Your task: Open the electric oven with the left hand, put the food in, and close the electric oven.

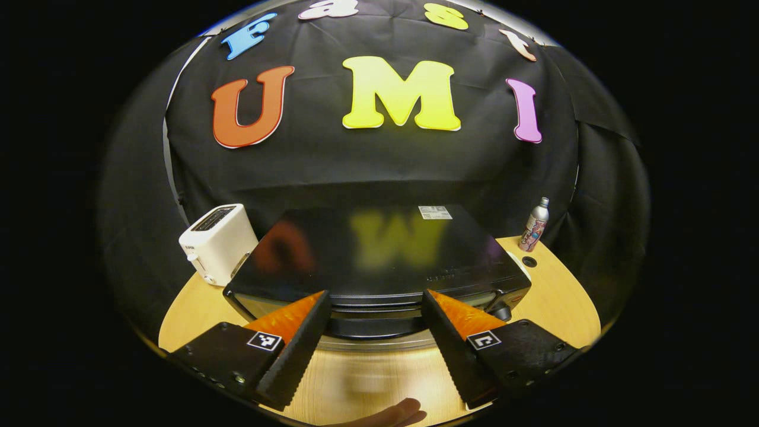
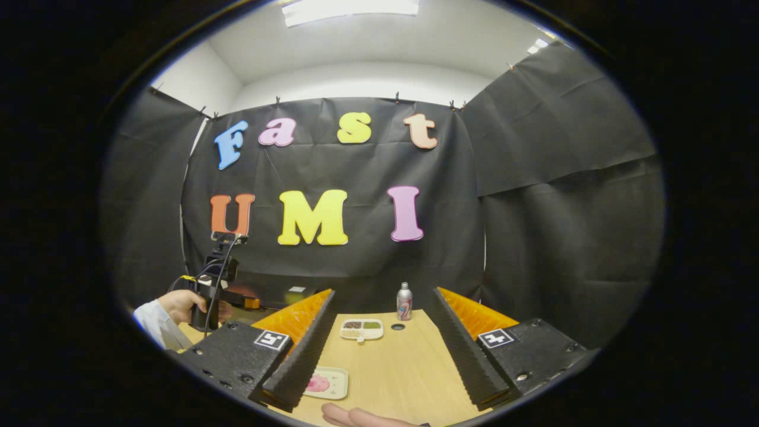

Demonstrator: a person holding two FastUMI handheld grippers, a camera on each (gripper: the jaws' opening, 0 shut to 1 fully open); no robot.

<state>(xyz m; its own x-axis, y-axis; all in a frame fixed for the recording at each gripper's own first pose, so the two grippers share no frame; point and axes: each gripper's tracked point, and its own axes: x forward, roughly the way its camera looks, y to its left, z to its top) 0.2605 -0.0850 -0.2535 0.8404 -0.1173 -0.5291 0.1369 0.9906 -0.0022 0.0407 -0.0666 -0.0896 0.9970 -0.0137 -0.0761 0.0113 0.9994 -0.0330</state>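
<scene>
The left hand-held gripper (image 1: 375, 308) hangs wide open – empty – just before the oven (image 1: 379, 261). The right hand-held gripper (image 2: 382, 350) gapes empty over the tabletop (image 2: 403, 367).

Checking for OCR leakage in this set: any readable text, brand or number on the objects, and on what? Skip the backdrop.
Nothing can be read.
oven: white sticker on top, too small; faint print near the front edge, blurred.
toaster: small dark mark, too small.
bottle: printed wrap, blurred.
left claw, right claw: square black-and-white markers, patterns, no words.
</scene>
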